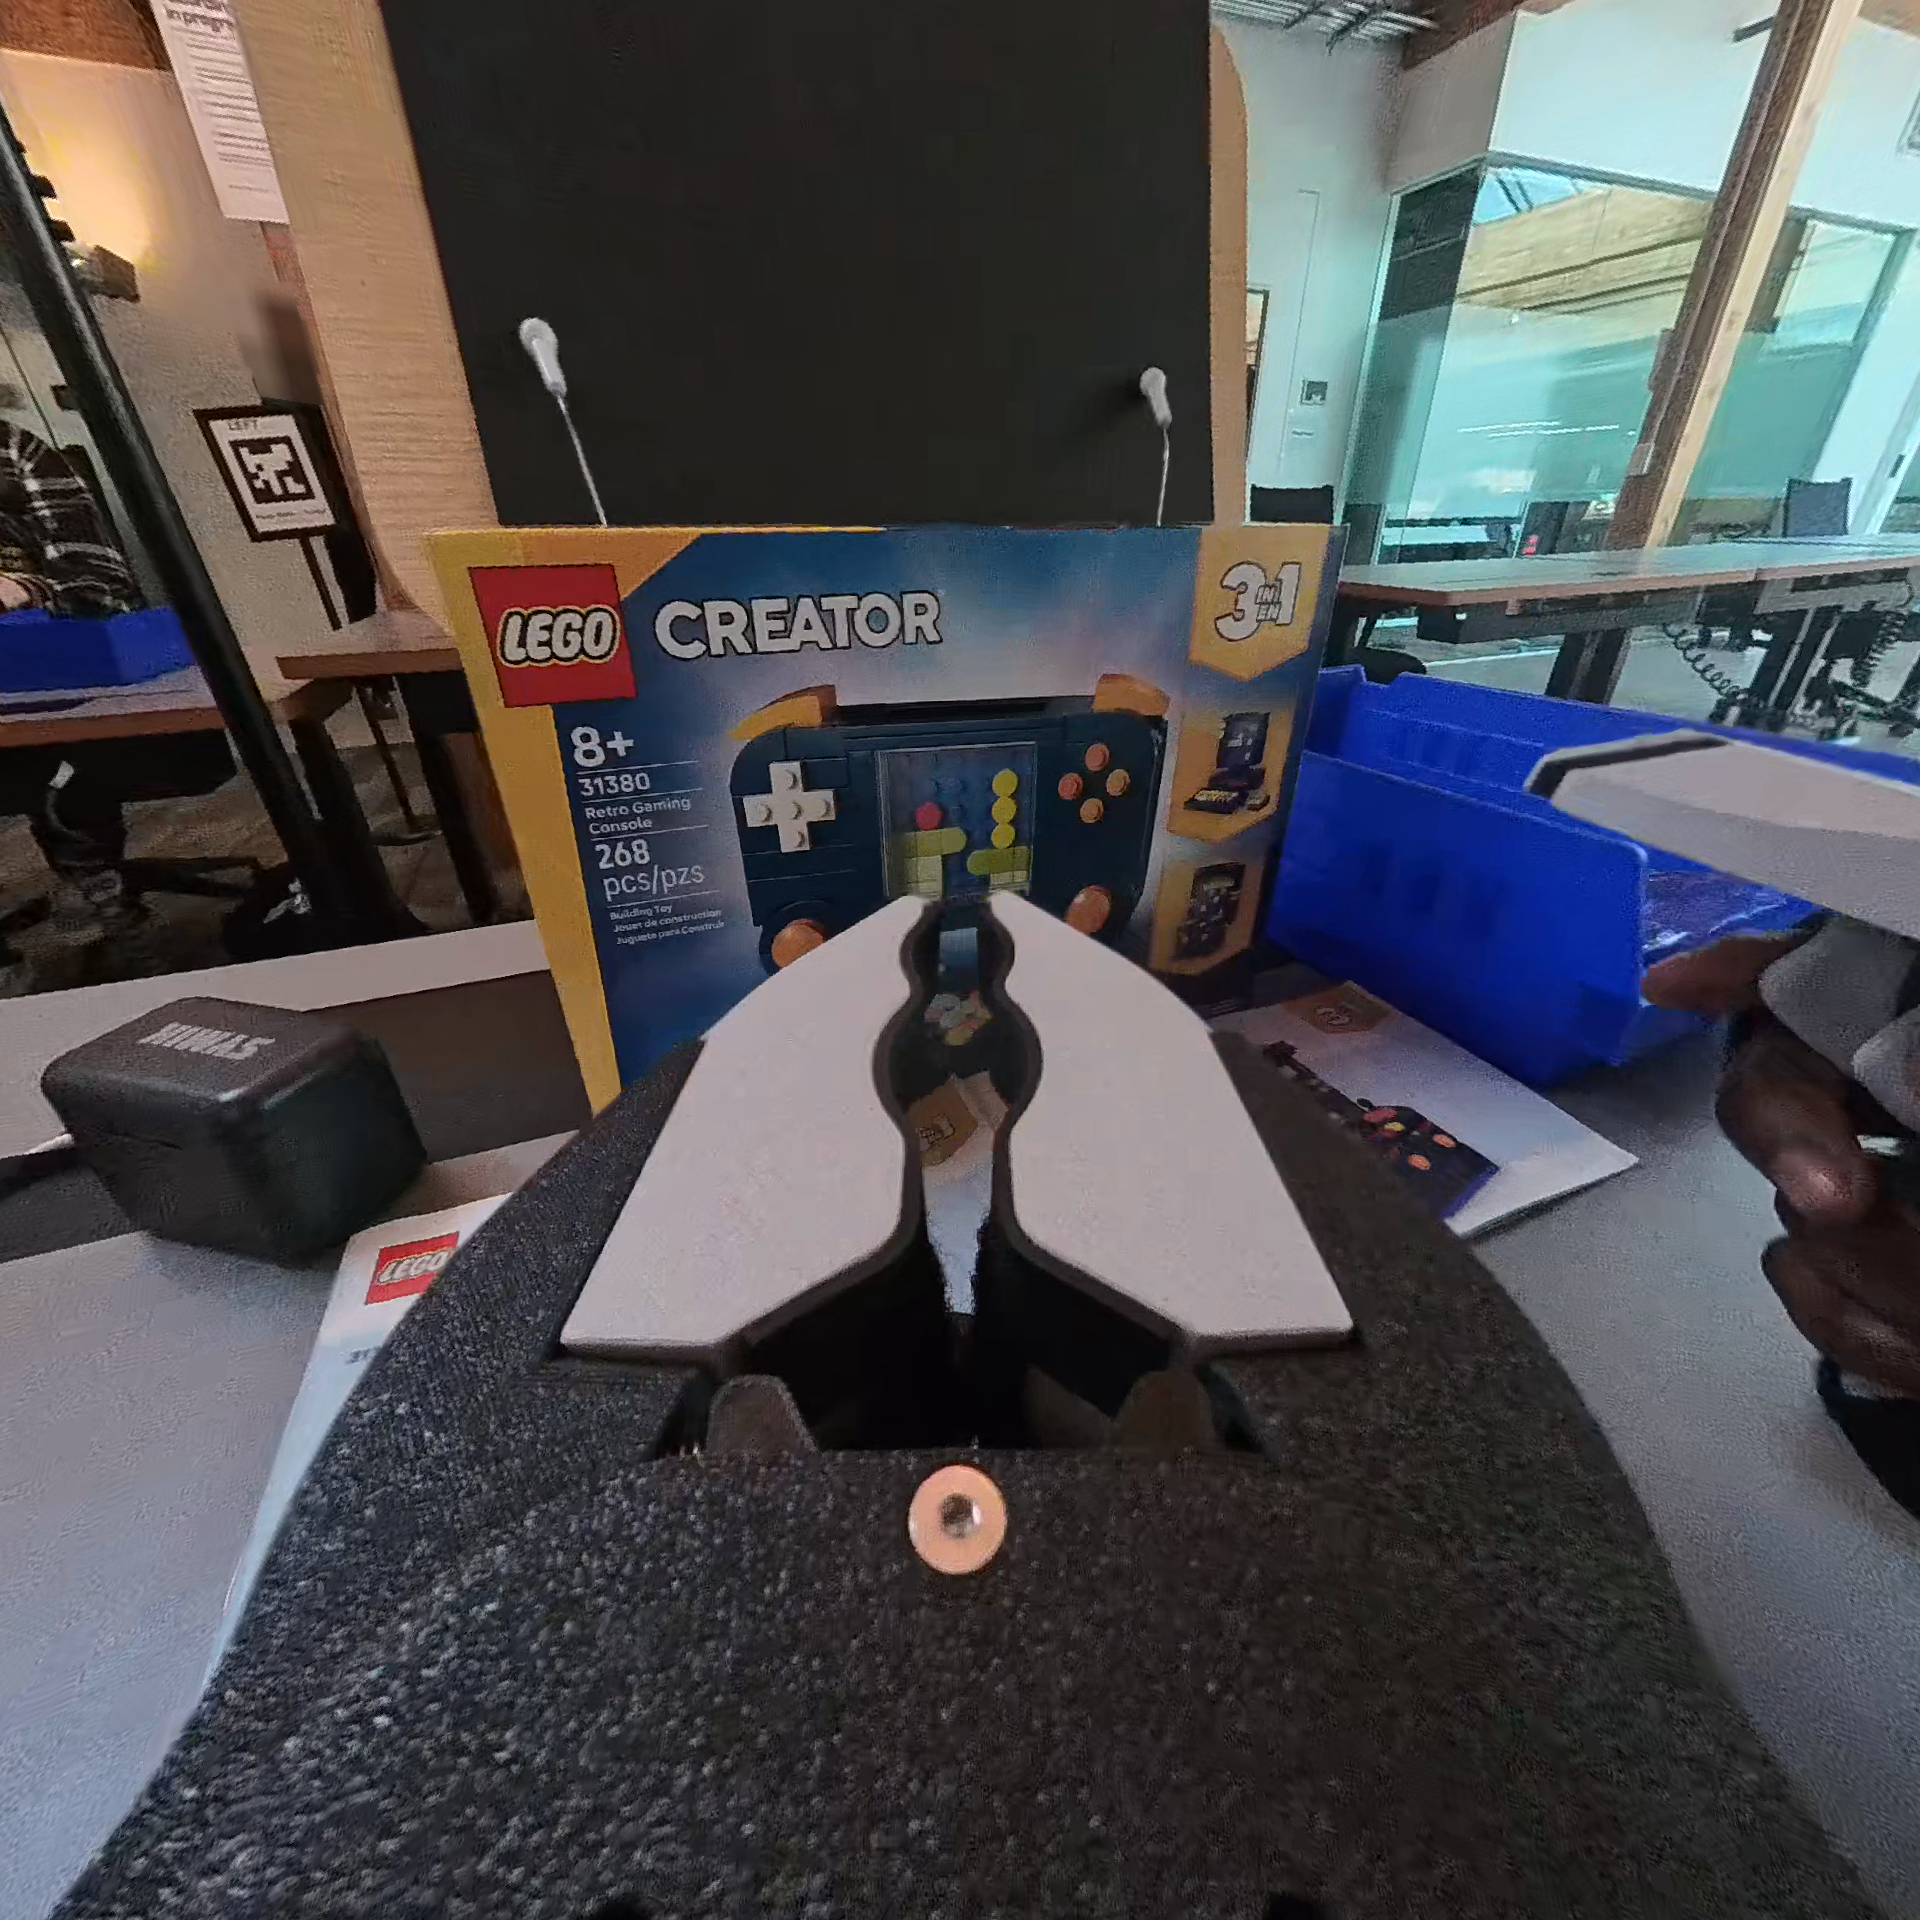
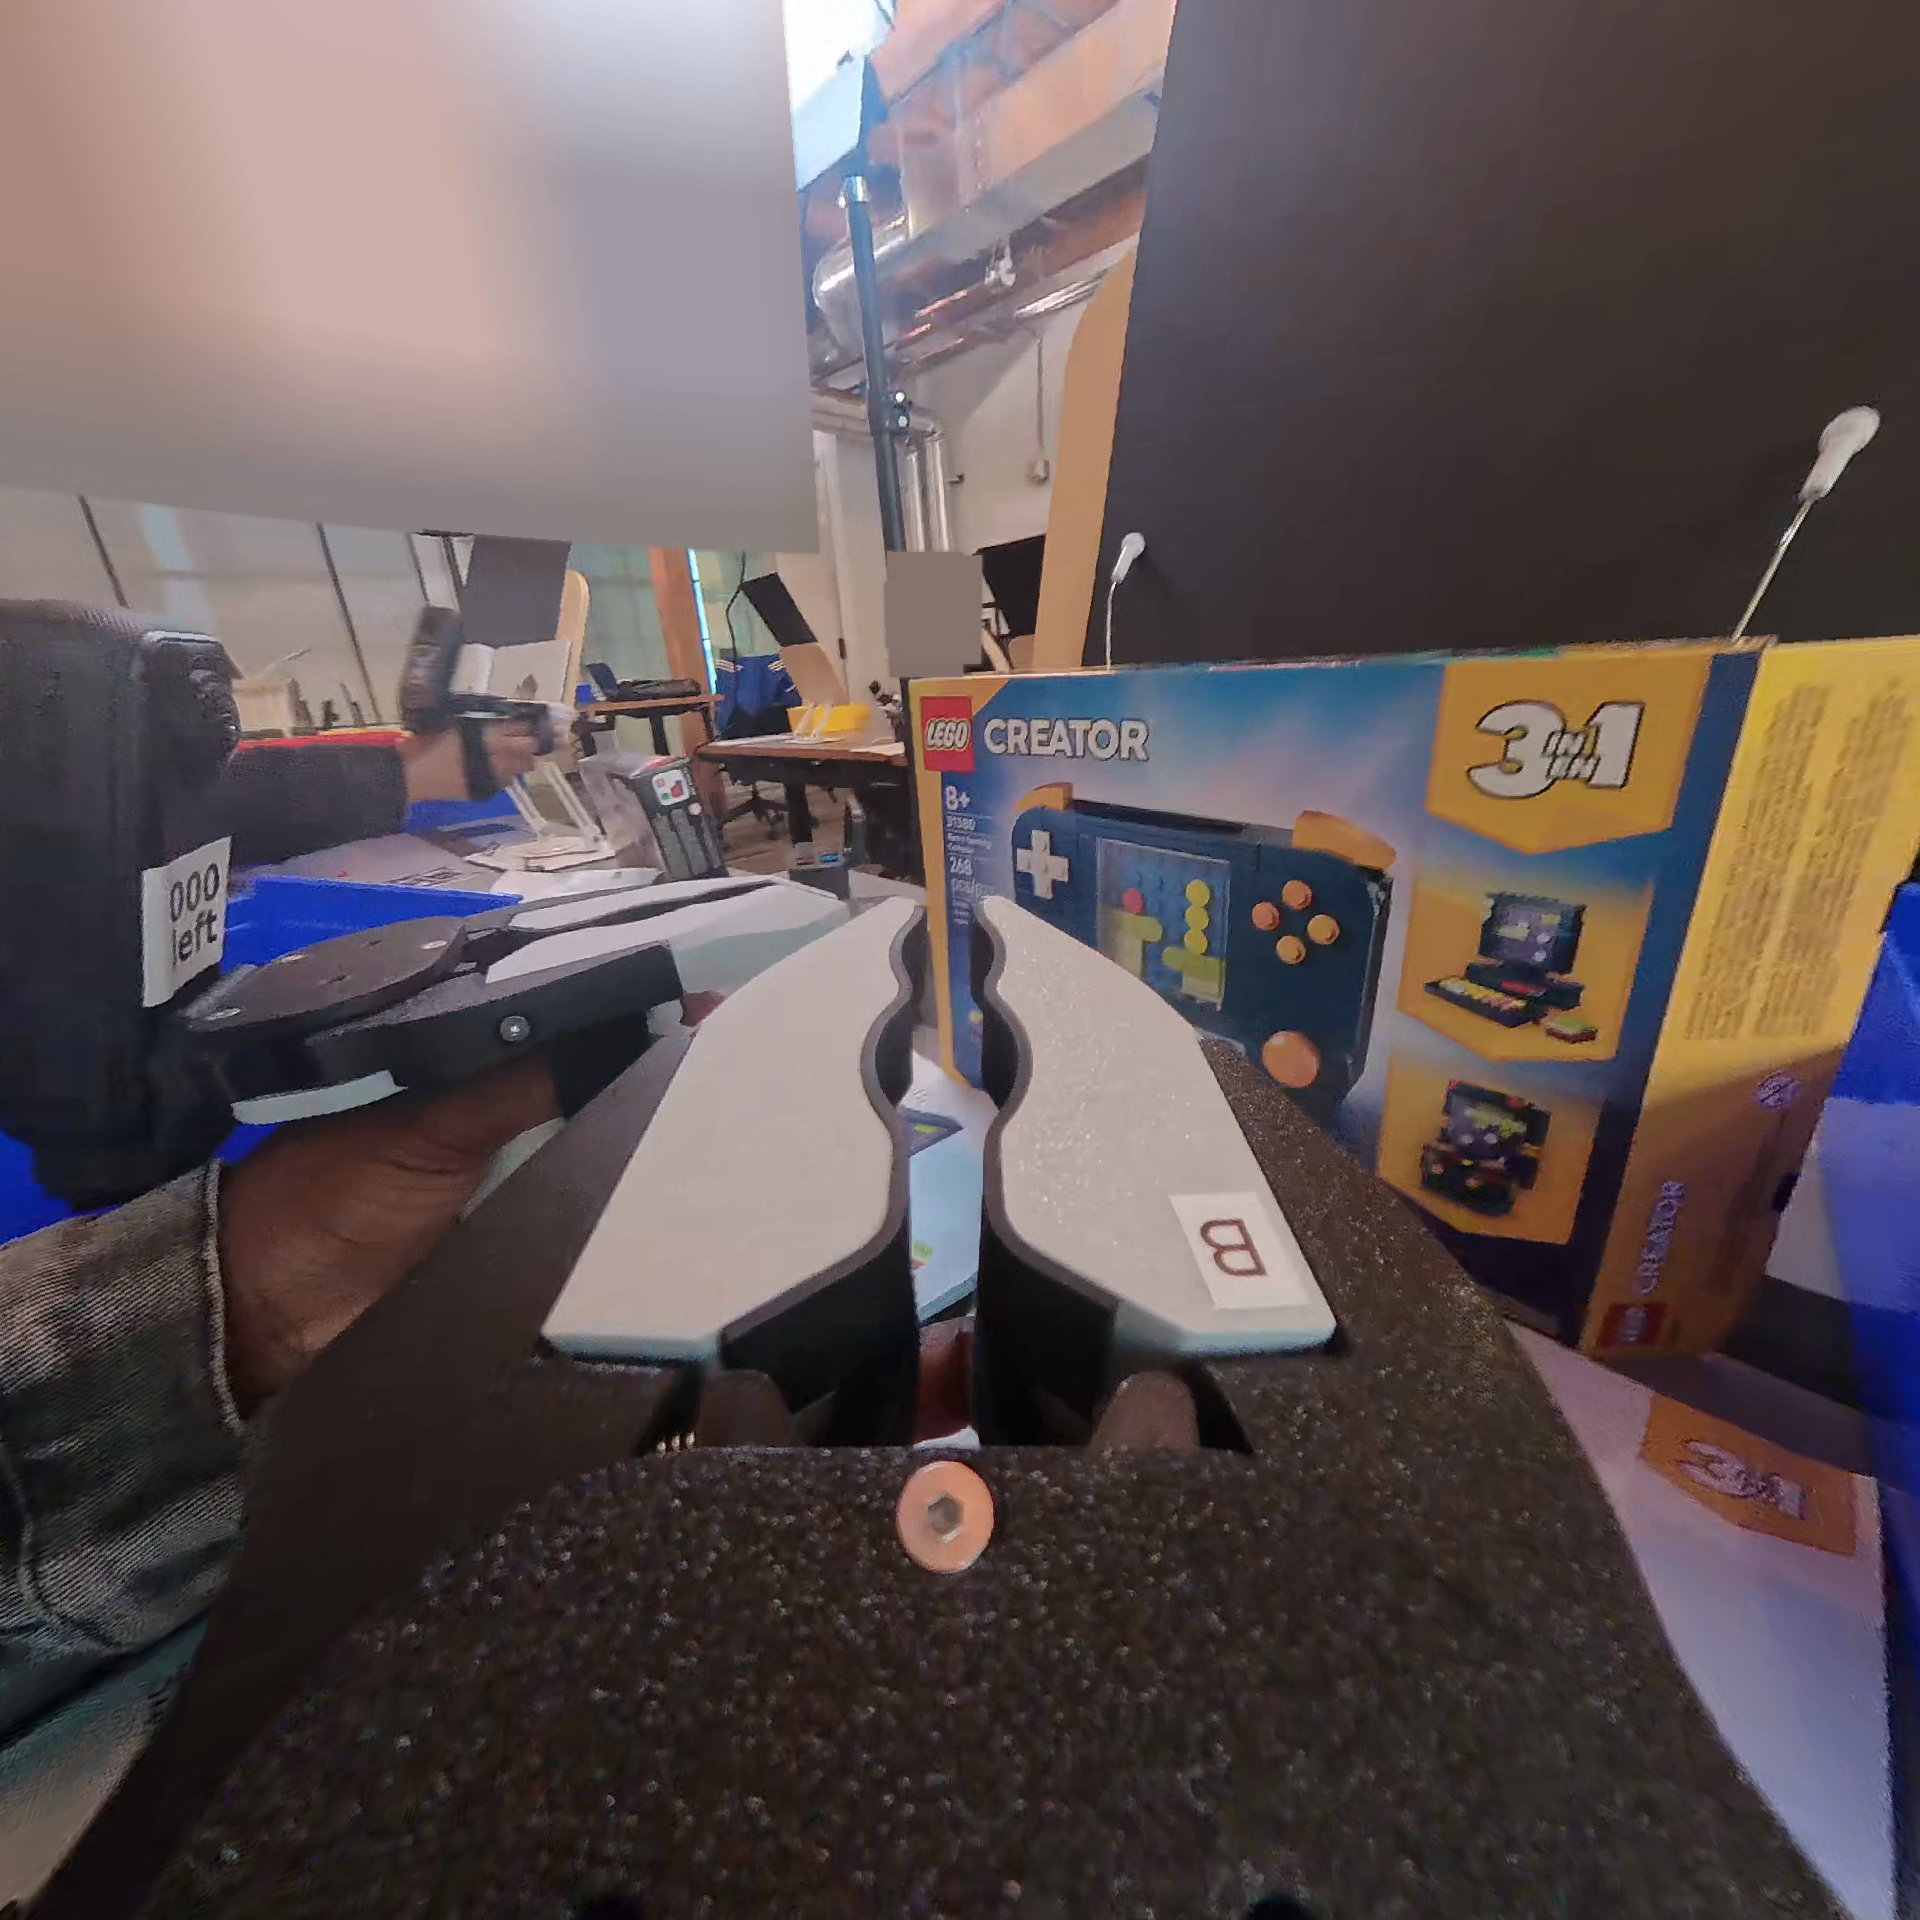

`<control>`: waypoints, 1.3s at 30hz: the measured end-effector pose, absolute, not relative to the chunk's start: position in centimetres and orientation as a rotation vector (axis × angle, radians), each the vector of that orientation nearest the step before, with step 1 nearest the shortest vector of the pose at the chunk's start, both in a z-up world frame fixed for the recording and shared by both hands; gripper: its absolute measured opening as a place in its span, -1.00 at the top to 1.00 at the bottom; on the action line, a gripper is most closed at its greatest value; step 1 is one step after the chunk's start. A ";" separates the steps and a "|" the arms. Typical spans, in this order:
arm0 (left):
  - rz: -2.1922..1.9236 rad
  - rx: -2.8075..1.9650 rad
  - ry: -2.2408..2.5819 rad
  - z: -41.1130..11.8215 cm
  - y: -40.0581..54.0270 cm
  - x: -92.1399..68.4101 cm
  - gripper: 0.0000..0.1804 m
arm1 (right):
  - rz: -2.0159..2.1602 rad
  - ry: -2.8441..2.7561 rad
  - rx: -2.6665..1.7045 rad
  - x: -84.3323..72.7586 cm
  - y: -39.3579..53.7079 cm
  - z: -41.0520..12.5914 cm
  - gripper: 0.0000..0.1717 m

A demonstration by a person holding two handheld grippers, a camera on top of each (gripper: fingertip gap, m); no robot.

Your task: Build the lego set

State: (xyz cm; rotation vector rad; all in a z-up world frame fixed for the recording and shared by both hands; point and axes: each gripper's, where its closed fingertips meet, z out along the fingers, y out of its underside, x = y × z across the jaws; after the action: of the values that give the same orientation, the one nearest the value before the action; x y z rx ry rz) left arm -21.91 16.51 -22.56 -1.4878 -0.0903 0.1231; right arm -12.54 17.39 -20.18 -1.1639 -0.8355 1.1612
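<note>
A toy brick set box (image 1: 831, 675) with a blue and yellow front stands upright on the grey table (image 1: 125, 1455), just ahead of both grippers. My left gripper (image 1: 961, 909) points at the lower middle of the box. Its fingers are almost together, with a narrow slit between the tips and nothing in it. It also shows in the right wrist view (image 2: 769, 888), at the left. My right gripper (image 2: 951, 914) points at the box's left edge (image 2: 925, 831), its tips a narrow slit apart with nothing between them. One of its fingers (image 1: 1714, 810) shows at the right of the left wrist view.
A blue bin (image 1: 1455, 883) stands right of the box. Instruction booklets (image 1: 1434, 1122) (image 1: 405, 1268) lie on the table. A black cube (image 1: 229, 1112) sits at the left. A black board (image 1: 800, 260) rises behind the box. A hand (image 1: 1829, 1143) holds the right gripper. One gripper's finger ends stand about 10 cm off the other's.
</note>
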 end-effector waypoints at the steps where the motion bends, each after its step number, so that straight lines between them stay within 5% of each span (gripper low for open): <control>1: 0.129 -1.484 -0.082 -22.4 16.4 -22.0 0.93 | 1.177 -0.835 -1.172 -12.6 17.4 -20.2 0.92; 15: -0.177 -1.724 0.204 -17.2 13.2 -19.1 0.84 | 1.034 -1.267 -1.157 -9.5 15.8 -16.0 0.86; 25: -0.318 -1.698 0.355 -13.6 10.0 -15.8 0.88 | 0.789 -1.849 -1.479 -3.9 13.2 -21.9 0.88; 27: -0.279 -1.728 0.372 -13.8 9.9 -15.9 0.87 | 0.615 -1.884 -1.725 -0.8 15.3 -25.1 0.68; 29: -0.217 -1.754 0.389 -14.1 9.9 -16.2 0.85 | 0.498 -1.879 -1.995 2.4 16.7 -28.1 0.12; 31: -0.176 -1.741 0.377 -13.7 10.1 -16.4 0.85 | 0.406 -1.847 -2.180 4.9 18.0 -30.4 0.00; 39: -0.171 -1.555 0.344 -8.9 9.5 -14.0 0.82 | 0.220 -2.000 -2.167 5.9 19.3 -34.7 0.30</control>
State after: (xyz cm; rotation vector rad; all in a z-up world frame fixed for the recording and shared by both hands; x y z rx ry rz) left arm -14.00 9.47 -8.86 -1.5554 0.3436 -0.1713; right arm 5.91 19.30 -34.72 -2.1668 -2.0004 0.2202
